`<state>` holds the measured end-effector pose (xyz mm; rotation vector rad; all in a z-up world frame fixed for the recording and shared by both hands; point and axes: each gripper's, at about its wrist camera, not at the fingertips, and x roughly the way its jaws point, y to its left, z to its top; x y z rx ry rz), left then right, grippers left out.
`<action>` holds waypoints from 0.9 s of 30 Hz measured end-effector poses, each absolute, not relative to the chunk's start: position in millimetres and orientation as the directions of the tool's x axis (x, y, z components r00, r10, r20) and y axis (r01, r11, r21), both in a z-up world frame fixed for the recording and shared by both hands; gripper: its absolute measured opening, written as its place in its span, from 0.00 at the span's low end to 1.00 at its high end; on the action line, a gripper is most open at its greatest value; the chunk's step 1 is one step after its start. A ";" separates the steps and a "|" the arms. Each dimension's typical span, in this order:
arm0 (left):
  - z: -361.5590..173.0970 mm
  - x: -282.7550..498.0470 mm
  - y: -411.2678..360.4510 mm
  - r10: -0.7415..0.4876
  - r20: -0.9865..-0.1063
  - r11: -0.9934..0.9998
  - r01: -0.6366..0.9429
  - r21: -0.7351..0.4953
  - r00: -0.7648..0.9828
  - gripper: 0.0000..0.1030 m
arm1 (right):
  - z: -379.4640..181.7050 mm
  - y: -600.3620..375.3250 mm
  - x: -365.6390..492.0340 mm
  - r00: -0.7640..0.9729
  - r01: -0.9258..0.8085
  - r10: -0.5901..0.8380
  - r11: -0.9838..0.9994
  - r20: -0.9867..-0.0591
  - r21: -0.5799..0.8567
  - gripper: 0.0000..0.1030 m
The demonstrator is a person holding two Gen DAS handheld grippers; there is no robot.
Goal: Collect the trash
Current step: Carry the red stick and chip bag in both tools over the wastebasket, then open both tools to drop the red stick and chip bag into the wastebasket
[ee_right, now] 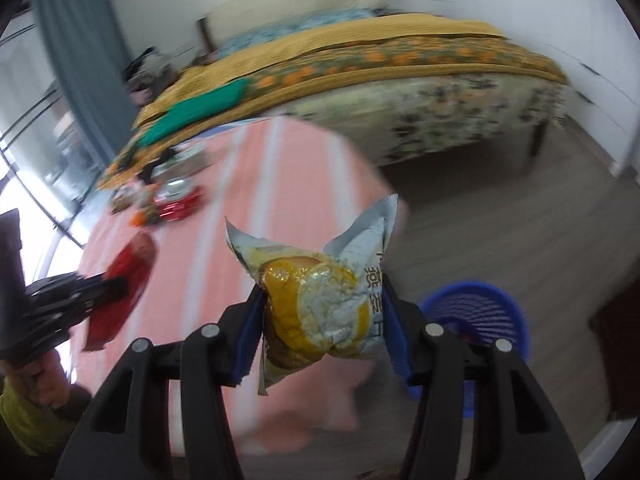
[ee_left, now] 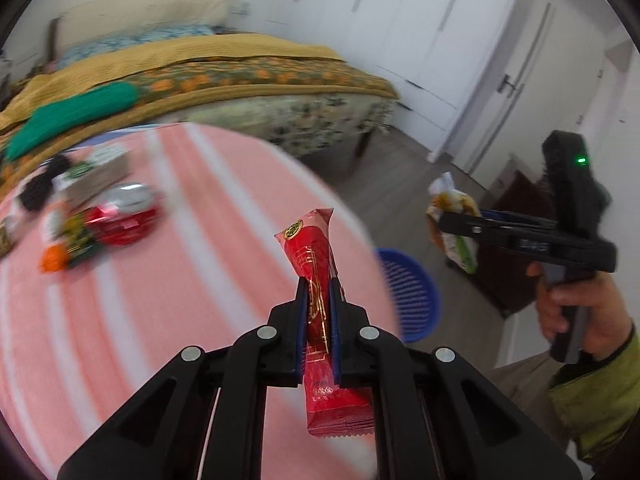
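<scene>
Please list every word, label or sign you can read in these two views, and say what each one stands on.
Nothing reads cleanly.
Red wrapper in the left tongs: gold emblem and small print, too small to read.
Yellow-and-white snack bag in the right tongs: dark Chinese characters down its side, too warped and blurred to quote.
Trash pile on the pink striped cloth: labels blurred.

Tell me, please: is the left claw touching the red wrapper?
Touching. The left wrist view shows the left claw shut on the red wrapper, both blue pads pressed against its sides with no gap.
</scene>
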<state>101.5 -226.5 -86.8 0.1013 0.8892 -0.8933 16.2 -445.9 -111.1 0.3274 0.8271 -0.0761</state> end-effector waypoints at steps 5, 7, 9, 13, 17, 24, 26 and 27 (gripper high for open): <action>-104.5 86.3 -336.6 -0.663 -0.721 0.559 0.774 -0.298 0.201 0.08 | -140.1 -531.3 -12.9 0.660 0.353 -0.030 0.895 -0.751 0.274 0.51; -120.3 77.3 -379.3 -0.660 -0.732 0.535 0.791 -0.296 0.173 0.08 | -157.9 -559.3 -21.6 0.643 0.400 -0.042 0.870 -0.765 0.288 0.51; -141.1 71.2 -417.3 -0.649 -0.745 0.523 0.800 -0.295 0.150 0.08 | -176.0 -582.8 -29.4 0.620 0.437 -0.044 0.849 -0.783 0.298 0.51; -188.8 69.7 -472.4 -0.622 -0.776 0.527 0.789 -0.316 0.104 0.08 | -218.8 -619.0 -32.2 0.584 0.503 -0.021 0.794 -0.812 0.341 0.51; -229.1 70.4 -501.3 -0.581 -0.809 0.556 0.768 -0.318 0.086 0.08 | -248.4 -637.8 -34.1 0.572 0.536 0.002 0.756 -0.820 0.375 0.51; -273.4 78.8 -534.5 -0.530 -0.841 0.593 0.755 -0.278 0.107 0.34 | -287.6 -667.8 -32.0 0.587 0.560 0.044 0.699 -0.808 0.445 0.79; -274.1 80.9 -535.3 -0.523 -0.843 0.616 0.740 -0.271 0.127 0.60 | -286.1 -675.5 -37.2 0.610 0.571 0.031 0.676 -0.792 0.466 0.81; -270.3 81.4 -530.9 -0.530 -0.835 0.626 0.733 -0.265 0.150 0.67 | -284.8 -678.8 -38.3 0.619 0.570 0.028 0.672 -0.785 0.473 0.81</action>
